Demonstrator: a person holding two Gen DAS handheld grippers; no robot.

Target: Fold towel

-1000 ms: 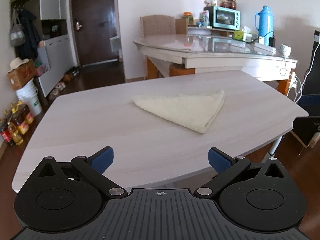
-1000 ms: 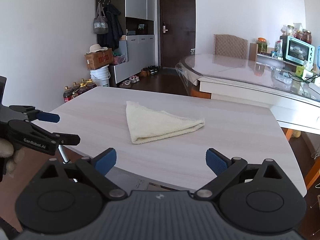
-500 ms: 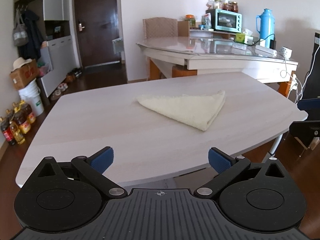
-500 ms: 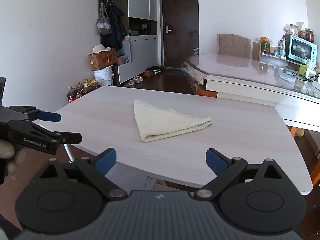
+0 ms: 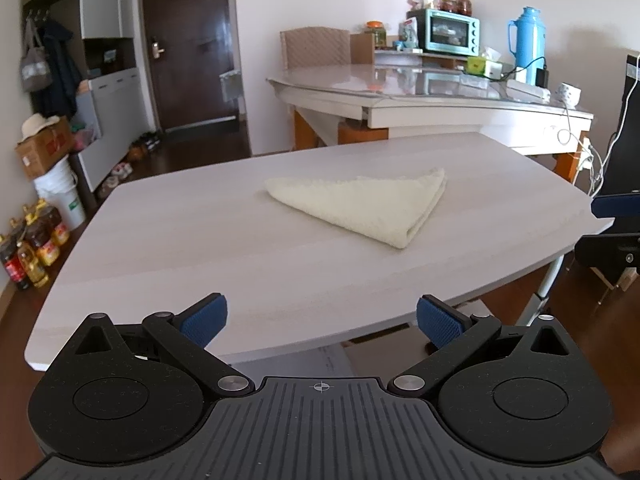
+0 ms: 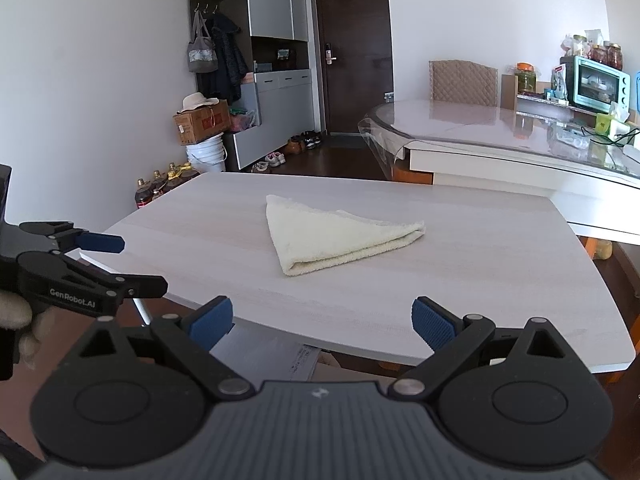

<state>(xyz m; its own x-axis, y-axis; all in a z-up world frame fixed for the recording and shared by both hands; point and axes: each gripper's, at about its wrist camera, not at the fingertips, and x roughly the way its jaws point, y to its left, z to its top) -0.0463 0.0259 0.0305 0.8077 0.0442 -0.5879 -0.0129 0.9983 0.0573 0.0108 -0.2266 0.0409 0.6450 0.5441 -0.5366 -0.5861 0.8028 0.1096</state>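
A cream towel (image 5: 362, 204) lies folded into a triangle near the middle of the pale wooden table (image 5: 224, 264); the right wrist view shows the same towel (image 6: 334, 236) with its thick folded edge toward me. My left gripper (image 5: 320, 318) hangs open at the table's near edge, well short of the towel, holding nothing. Over the near edge on the other side, my right gripper (image 6: 322, 318) is open and empty too. The left gripper (image 6: 100, 262) also appears at the left of the right wrist view, held by a gloved hand (image 6: 16, 316).
Behind stands a glass-topped dining table (image 5: 424, 88) with a teal oven (image 5: 450, 34) and blue thermos (image 5: 526, 42). Oil bottles (image 5: 30, 246), a white bucket (image 5: 58, 196) and a cardboard box (image 5: 42, 148) line the left wall. Cables hang at the right (image 5: 588, 160).
Both grippers have drawn back and away from the table, so the towel looks slightly farther and the table's near edge shows more. The towel has not moved. Both stay open.
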